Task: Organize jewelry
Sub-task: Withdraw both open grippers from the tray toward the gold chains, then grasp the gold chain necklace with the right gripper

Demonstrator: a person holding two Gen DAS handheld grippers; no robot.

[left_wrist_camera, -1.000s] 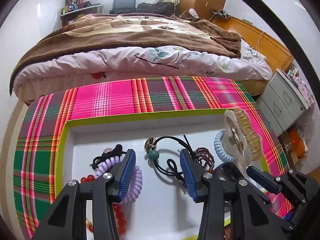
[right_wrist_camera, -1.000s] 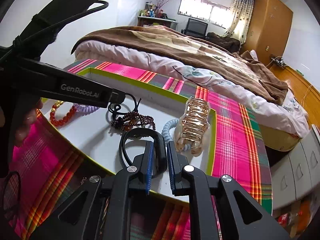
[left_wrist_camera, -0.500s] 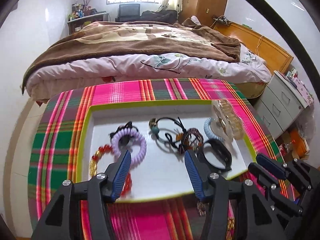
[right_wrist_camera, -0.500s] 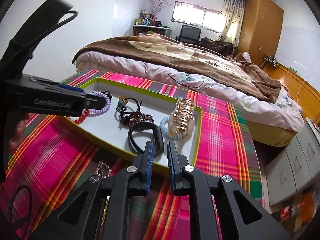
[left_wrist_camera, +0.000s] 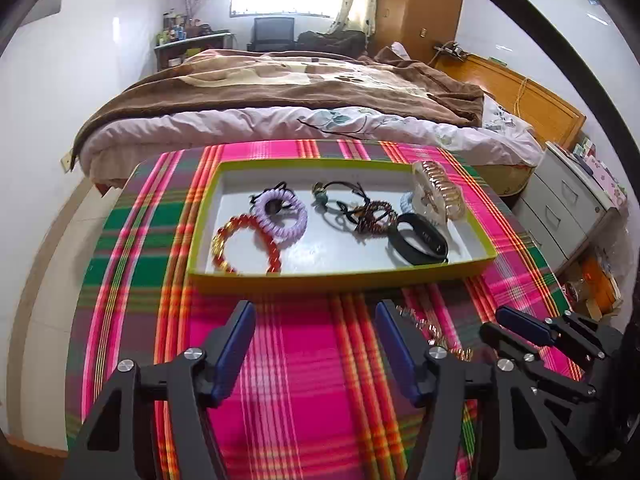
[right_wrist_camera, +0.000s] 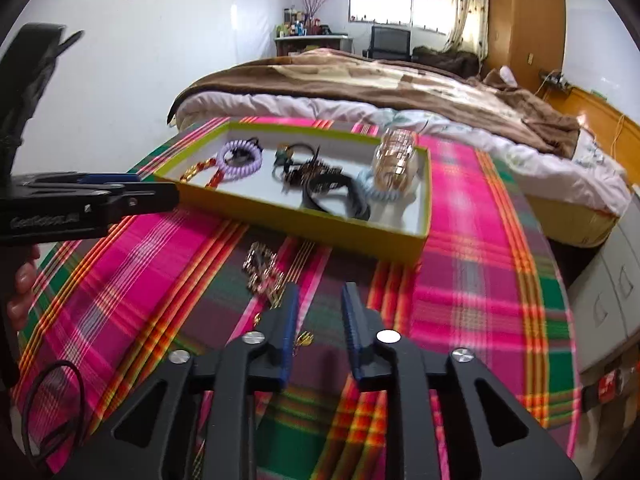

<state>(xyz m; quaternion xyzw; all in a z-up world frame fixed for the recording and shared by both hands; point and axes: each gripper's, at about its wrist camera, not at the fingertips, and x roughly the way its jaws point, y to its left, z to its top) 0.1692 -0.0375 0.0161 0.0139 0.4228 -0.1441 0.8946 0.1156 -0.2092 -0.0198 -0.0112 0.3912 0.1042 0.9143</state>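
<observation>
Left wrist view: yellow-green rimmed tray (left_wrist_camera: 340, 280) with white floor sits on the plaid-covered counter (left_wrist_camera: 132, 248), bed (left_wrist_camera: 280, 92) behind it. Left to right inside the tray: red bead bracelet (left_wrist_camera: 224, 240) with some gold beads, touching the lilac spiral hair tie (left_wrist_camera: 296, 220) that overlaps it; a black elastic peeks out behind the lilac one. Then a black cord bracelet (left_wrist_camera: 340, 204) with a teal bead, tangled into a dark brown bead strand (left_wrist_camera: 374, 218). Black fitness band (left_wrist_camera: 420, 240) lies at the front right, pale blue spiral tie (left_wrist_camera: 407, 202) behind it, and a clear hair claw with gold ribs (left_wrist_camera: 438, 194) sits against the right wall. Left gripper (left_wrist_camera: 316, 336) is over bare cloth in front of the tray, fingers spread, nothing between them; jaws have just been opening. Right of it, a gold chain piece (left_wrist_camera: 432, 332) lies loose on the cloth, outside the tray, partly hidden behind the finger; blurred, detail unclear. Right gripper (left_wrist_camera: 516, 326) shows at the edge here. Right wrist view: right gripper (right_wrist_camera: 320, 308) fingers (right_wrist_camera: 290, 320) parted, nothing between them, jaws have just been opening; the gold chain (right_wrist_camera: 262, 268) lies just ahead-left of the left fingertip, with small gold bits near it. A thin black elastic loop (right_wrist_camera: 52, 412) lies on the cloth far left.
</observation>
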